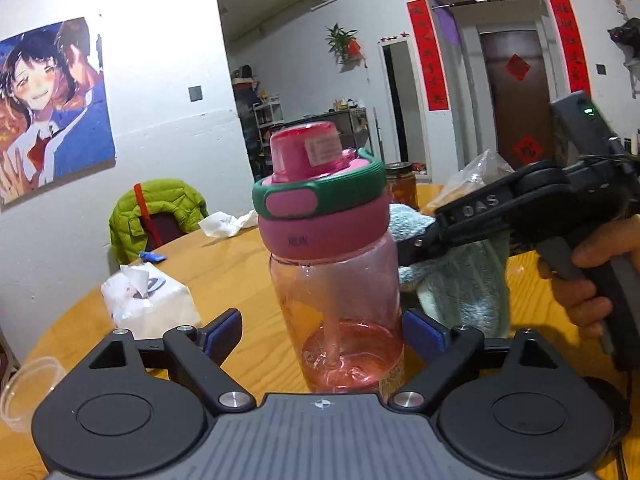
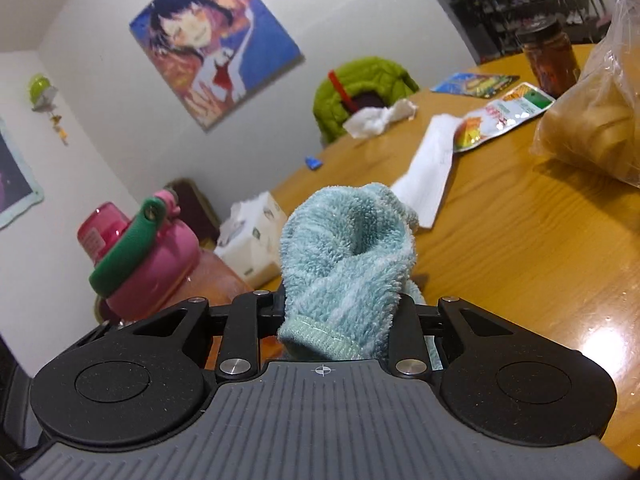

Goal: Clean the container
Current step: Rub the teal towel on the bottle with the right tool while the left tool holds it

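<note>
A clear pink water bottle [image 1: 340,292] with a pink and green lid stands upright on the wooden table [image 1: 224,264], with a little liquid at its bottom. My left gripper [image 1: 324,332] is open around its lower body; the right blue pad [image 1: 424,334] is at the bottle's side and the left pad stands apart. My right gripper [image 2: 344,300] is shut on a light blue fluffy cloth [image 2: 348,248]. In the left wrist view the cloth [image 1: 460,284] hangs just right of the bottle, against its upper side. The bottle shows at the left in the right wrist view [image 2: 148,256].
A tissue pack [image 1: 148,300] and a clear plastic lid [image 1: 28,388] lie left of the bottle. A sauce jar [image 2: 550,58], a bag of food [image 2: 596,120], snack packets [image 2: 500,116], a white folded cloth [image 2: 432,168] and a crumpled tissue [image 2: 380,118] lie further across the table.
</note>
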Available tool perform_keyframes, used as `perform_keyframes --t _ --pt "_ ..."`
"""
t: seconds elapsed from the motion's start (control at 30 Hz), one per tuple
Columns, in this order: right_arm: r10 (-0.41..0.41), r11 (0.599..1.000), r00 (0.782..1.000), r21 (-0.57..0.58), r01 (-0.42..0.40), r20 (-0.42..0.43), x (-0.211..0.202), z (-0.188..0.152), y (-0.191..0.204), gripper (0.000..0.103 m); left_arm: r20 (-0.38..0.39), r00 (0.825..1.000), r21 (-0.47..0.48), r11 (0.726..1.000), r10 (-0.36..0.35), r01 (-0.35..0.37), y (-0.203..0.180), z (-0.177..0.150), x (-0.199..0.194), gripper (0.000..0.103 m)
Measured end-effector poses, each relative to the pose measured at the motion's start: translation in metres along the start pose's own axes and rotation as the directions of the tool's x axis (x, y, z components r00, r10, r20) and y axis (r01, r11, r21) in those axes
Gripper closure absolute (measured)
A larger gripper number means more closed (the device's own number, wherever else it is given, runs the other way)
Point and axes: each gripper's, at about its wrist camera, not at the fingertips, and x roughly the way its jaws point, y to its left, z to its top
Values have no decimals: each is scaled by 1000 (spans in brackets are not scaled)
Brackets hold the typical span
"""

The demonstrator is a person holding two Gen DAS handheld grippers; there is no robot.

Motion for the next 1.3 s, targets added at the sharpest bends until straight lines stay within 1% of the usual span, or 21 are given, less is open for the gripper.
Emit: perform_keyframes --t 0.07,0.13,0.2,0.23,0.3,0.33,0.4,0.5,0.6,0.73,0.77,0.83,0.87,0.9,0.97,1.0,1.03,1.1,1.17,1.23,1.3 --pt "22 1000 1000 20 -22 -1 2 2 -1 75 2 1000 15 1000 -24 24 -2 -1 -4 30" --pt "31 999 1000 26 -31 1 1 2 0 75 4 998 30 998 -59 59 -5 -1 -6 33" --pt "39 999 999 27 -39 7 1 3 0 75 -2 996 44 995 -85 85 -9 -2 -5 32" --pt "42 999 999 25 -43 11 1 3 0 75 -6 996 47 995 -85 85 -10 -2 -4 32" --pt "45 999 999 25 -45 4 2 3 0 75 -9 997 45 996 -73 73 -12 -4 1 32" --pt "48 999 999 25 -48 -6 2 1 0 75 0 998 32 997 -70 70 -12 -4 5 30" --pt "70 997 997 24 -69 -39 3 -1 2 75 16 998 18 998 -53 52 -11 -5 11 28" --pt "59 998 996 -5 -60 -70 -2 -1 8 75 39 999 20 999 -31 30 -8 -7 23 27" --pt "67 997 994 -21 -69 -89 -8 -1 11 75 53 998 12 1000 -28 28 -3 -7 33 19" --pt "66 996 993 -44 -71 -99 -12 -1 15 75 47 998 2 999 -50 50 -3 -10 37 25" --pt "52 998 994 -43 -56 -95 -11 -1 13 75 47 998 6 999 -50 49 -3 -10 36 29" --pt "49 998 996 -28 -51 -77 -12 -1 10 75 53 996 -16 997 -76 77 0 -10 33 30" --pt "78 997 996 -13 -79 -54 -15 0 8 75 56 994 -24 996 -89 90 1 -10 32 31" --pt "126 992 992 14 -126 -17 -20 2 6 75 59 993 -28 995 -99 100 1 -10 31 31" --pt "225 970 973 83 -229 61 -29 4 -2 75 63 992 -30 993 -112 114 1 -10 29 31" --pt "266 953 961 127 -274 79 -31 4 -8 75 65 992 -27 993 -111 113 0 -10 29 31" --pt "301 934 949 170 -313 93 -31 4 -14 75 66 992 -24 993 -110 112 -1 -11 28 31" --pt "332 907 942 255 -335 58 -22 3 -25 75 69 991 -27 993 -111 113 -1 -11 28 31" --pt "298 911 955 301 -281 -11 -9 -1 -32 74 71 991 -28 993 -113 115 -1 -12 27 31" --pt "212 938 972 298 -175 -99 2 -5 -35 74 72 991 -27 993 -111 114 -2 -12 27 31" --pt "142 955 976 281 -91 -167 11 -9 -36 72 73 991 -27 993 -111 113 -1 -13 27 31"
